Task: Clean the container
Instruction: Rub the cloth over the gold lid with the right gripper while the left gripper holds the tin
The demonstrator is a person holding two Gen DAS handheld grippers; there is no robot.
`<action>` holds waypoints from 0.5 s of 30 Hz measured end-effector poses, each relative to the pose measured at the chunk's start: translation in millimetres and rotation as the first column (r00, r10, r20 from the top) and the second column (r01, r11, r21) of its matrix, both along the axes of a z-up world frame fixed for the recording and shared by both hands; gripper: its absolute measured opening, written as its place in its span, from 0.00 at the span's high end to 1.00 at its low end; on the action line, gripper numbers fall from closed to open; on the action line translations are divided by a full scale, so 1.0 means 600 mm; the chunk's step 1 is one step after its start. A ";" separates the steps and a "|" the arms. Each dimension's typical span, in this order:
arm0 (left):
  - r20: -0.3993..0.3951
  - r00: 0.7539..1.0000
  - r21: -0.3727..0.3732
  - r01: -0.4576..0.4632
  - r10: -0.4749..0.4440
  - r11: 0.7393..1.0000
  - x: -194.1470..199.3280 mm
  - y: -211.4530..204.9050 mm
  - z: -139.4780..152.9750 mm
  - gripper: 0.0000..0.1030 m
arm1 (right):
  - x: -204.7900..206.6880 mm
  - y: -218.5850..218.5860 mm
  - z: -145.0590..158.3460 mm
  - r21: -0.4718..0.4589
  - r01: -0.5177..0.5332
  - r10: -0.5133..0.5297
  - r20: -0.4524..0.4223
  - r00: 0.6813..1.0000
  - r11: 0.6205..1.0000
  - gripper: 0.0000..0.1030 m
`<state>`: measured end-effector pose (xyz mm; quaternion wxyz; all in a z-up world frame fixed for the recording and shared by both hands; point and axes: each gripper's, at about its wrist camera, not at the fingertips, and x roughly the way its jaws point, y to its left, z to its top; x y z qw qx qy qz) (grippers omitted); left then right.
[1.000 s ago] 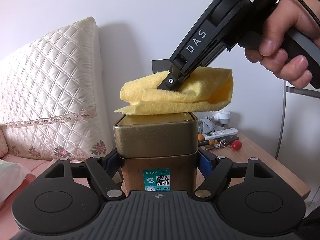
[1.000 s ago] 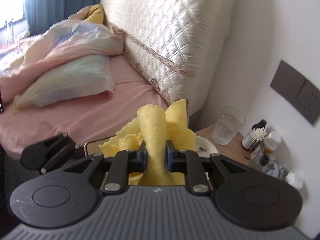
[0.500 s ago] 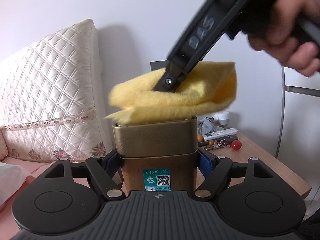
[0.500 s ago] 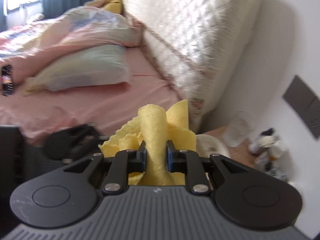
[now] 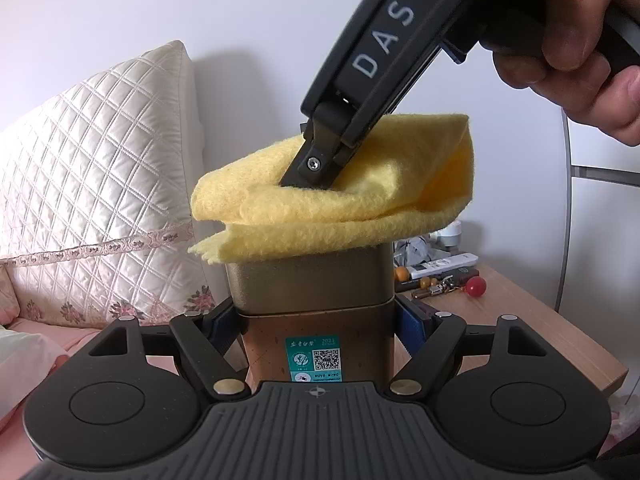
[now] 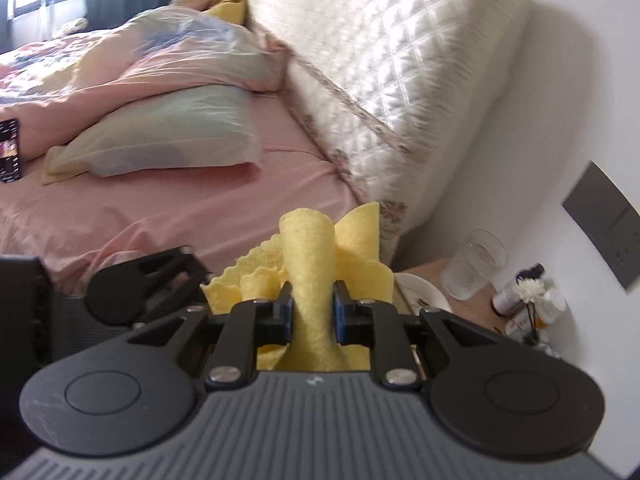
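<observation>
A gold-brown square tin (image 5: 316, 320) with a lid and a green label stands upright, and my left gripper (image 5: 318, 330) is shut on its sides. A folded yellow cloth (image 5: 336, 204) lies on the tin's lid, hanging over its left edge. My right gripper (image 5: 310, 178) comes down from the upper right, held by a hand (image 5: 572, 48), and is shut on that cloth. In the right wrist view the yellow cloth (image 6: 312, 280) is bunched between the right gripper (image 6: 313, 314) pads, and the left gripper's body (image 6: 136, 284) shows at lower left. There the tin is hidden under the cloth.
A wooden bedside table (image 5: 520, 320) holds a remote (image 5: 448, 262), beads and a red ball (image 5: 475, 286). The right wrist view shows a glass (image 6: 474, 264), a white dish (image 6: 420, 294) and small bottles (image 6: 532, 300) on it. A quilted headboard (image 5: 92, 184) and a pink bed (image 6: 168, 200) lie to the left.
The right gripper has dragged the yellow cloth across the tin's lid, first left, then back toward the right. The left gripper and the tin have stayed where they were.
</observation>
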<state>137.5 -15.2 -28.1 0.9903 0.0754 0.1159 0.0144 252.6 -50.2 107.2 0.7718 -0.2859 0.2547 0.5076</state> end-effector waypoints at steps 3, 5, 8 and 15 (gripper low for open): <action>0.000 1.000 0.002 0.004 -0.004 1.000 -0.001 0.000 -0.001 0.21 | 0.010 -0.001 -0.002 -0.016 -0.010 0.011 0.034 0.999 1.000 0.81; 0.006 1.000 0.001 0.008 -0.008 1.000 -0.003 0.001 -0.002 0.21 | 0.018 0.000 -0.010 -0.058 0.008 0.000 0.144 0.990 0.998 0.81; 0.026 1.000 -0.003 0.008 -0.008 1.000 -0.006 0.000 -0.007 0.21 | 0.052 -0.011 -0.011 -0.034 0.057 -0.053 0.117 0.992 0.998 0.81; 0.040 0.999 0.013 -0.014 0.013 1.000 -0.020 -0.007 -0.009 0.18 | 0.071 -0.038 -0.004 0.084 0.124 -0.133 0.101 0.986 0.989 0.81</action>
